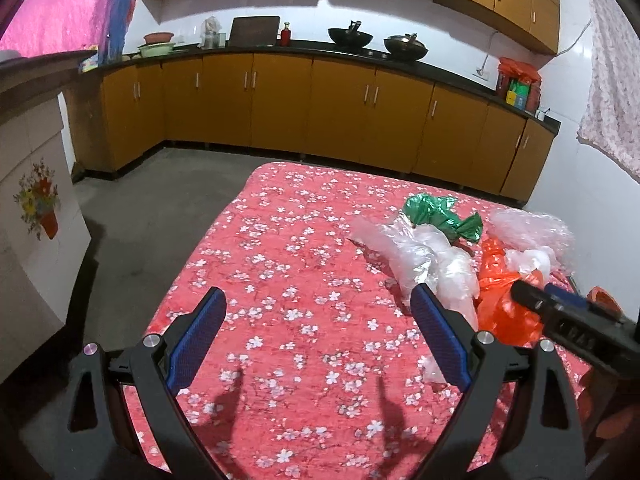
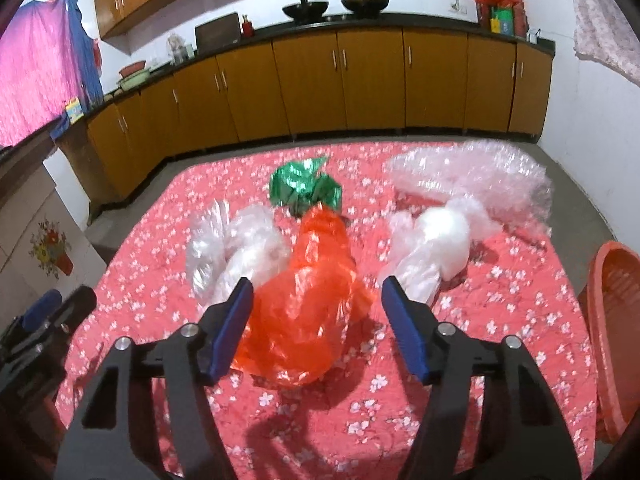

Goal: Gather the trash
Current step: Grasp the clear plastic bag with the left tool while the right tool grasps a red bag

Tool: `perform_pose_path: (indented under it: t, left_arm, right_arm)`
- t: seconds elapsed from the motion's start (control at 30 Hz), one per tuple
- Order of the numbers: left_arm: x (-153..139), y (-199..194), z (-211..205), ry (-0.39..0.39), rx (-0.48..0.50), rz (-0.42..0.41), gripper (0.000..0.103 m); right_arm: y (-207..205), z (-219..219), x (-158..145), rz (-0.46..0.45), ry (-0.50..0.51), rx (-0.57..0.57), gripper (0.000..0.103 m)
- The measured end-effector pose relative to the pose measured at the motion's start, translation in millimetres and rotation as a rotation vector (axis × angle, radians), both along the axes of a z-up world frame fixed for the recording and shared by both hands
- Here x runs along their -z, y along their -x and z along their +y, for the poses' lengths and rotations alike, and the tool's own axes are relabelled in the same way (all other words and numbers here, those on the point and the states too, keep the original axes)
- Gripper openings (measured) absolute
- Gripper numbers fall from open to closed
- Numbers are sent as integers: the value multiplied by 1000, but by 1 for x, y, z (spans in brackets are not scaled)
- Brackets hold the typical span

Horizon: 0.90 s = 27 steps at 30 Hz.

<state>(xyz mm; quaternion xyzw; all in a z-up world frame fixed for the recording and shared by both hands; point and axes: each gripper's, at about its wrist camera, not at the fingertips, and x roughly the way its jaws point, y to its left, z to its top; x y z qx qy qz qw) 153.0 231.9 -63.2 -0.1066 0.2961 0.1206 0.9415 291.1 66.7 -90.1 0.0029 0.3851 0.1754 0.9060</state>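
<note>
A crumpled orange plastic bag [image 2: 304, 312] lies on the red floral tablecloth [image 2: 500, 320], between the fingers of my right gripper [image 2: 318, 282]. The jaws stand open; the left pad brushes the bag and the right pad is clear of it. Behind it are a green bag [image 2: 304, 186], a clear bag [image 2: 240, 252], a white knotted bag [image 2: 436, 248] and bubble wrap [image 2: 480, 176]. My left gripper [image 1: 320, 292] hovers open over bare cloth [image 1: 280, 280], left of the clear bag [image 1: 424, 256] and the orange bag [image 1: 500, 296].
An orange plastic basket [image 2: 616, 320] stands off the table's right edge. Yellow kitchen cabinets [image 1: 280, 104] run along the far wall beyond a strip of grey floor. A white cupboard with a flower sticker [image 1: 36, 208] stands to the left of the table.
</note>
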Motion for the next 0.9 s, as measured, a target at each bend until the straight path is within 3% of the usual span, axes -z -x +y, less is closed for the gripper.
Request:
perform_pose_path:
  t: [0.03, 0.1, 0.17, 0.27, 0.43, 0.9]
  left_arm:
    - [1, -2, -1, 6, 7, 0, 93]
    - [2, -4, -5, 15, 20, -1, 93]
    - [2, -7, -11, 24, 37, 0, 93]
    - [2, -12, -20, 41, 64, 3, 93]
    - [7, -25, -42, 61, 115, 32, 86]
    - [36, -60, -88, 44, 185, 174, 49]
  right_arm:
    - [0, -1, 3, 14, -4, -10, 53]
    - [0, -2, 7, 31, -1, -30, 32]
    - [2, -5, 8, 33, 3, -45, 21]
    - [8, -11, 4, 12, -6, -52, 13]
    - [21, -28, -11, -37, -34, -46, 11]
    - [47, -86, -35, -85, -118, 5, 11]
